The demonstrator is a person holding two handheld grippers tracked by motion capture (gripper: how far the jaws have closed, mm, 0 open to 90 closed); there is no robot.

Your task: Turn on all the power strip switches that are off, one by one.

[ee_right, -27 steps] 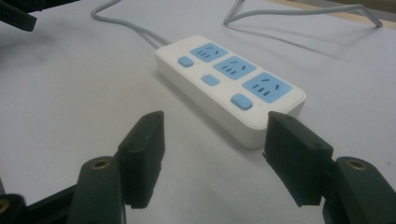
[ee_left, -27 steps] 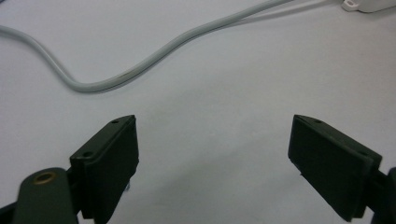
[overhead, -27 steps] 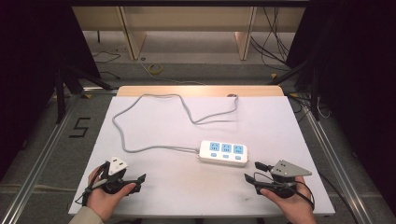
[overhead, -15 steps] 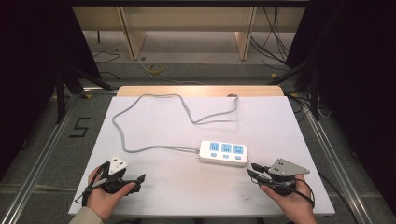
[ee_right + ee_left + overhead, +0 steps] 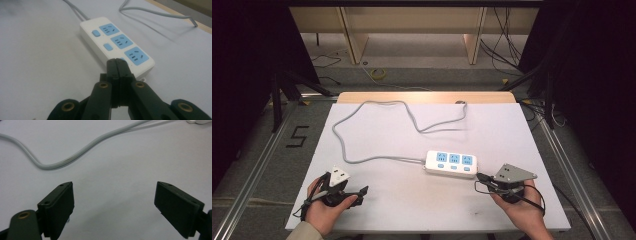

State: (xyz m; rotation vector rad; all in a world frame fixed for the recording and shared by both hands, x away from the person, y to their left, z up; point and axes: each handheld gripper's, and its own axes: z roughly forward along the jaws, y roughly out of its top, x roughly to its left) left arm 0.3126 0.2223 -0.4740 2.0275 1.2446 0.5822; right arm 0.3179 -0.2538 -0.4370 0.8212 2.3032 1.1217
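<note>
Both grippers flank the strip (image 5: 453,163): my clenched right (image 5: 480,176) has crept toward its switches, left (image 5: 362,190) agape, idle.

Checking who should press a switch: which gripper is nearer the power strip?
Right. The right gripper sits just off the power strip at its near right end; the left gripper lies well off to its left, near the table's front edge.

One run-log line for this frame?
left gripper: open, empty, over table | right gripper: shut, empty, tips at power strip near end | cord: loose on table
</note>
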